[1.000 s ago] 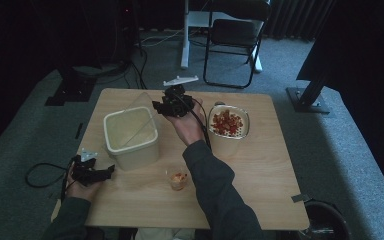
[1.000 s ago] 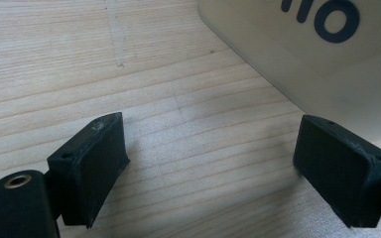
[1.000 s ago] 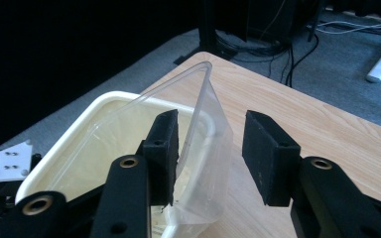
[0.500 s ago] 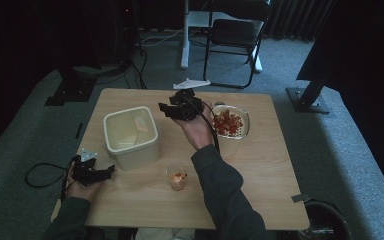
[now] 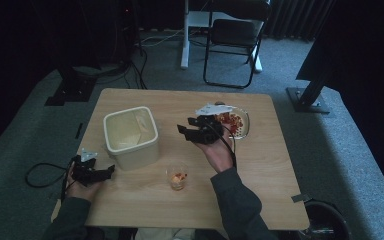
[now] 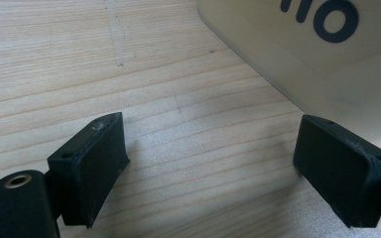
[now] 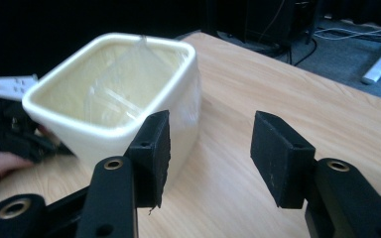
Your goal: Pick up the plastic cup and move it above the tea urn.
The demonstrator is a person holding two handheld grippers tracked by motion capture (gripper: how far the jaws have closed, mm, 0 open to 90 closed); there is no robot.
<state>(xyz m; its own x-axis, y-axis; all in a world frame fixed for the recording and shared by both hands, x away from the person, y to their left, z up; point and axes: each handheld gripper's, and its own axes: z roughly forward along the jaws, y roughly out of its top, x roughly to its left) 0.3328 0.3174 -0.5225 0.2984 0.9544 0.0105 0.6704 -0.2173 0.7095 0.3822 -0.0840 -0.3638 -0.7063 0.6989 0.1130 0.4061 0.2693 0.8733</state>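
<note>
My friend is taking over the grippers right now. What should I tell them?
Left gripper: open, holding nothing, low over the table beside the cream tub.
Right gripper: open, holding nothing, between the tub and the glass bowl of red pieces.
Small glass: near the front edge, a few pieces inside.
Left: probably more pieces to move from bowl to glass, though that's a guess.

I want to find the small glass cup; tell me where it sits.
In the high view the small glass cup stands near the table's front edge, just right of the cream tub, in front of the right gripper.
</note>
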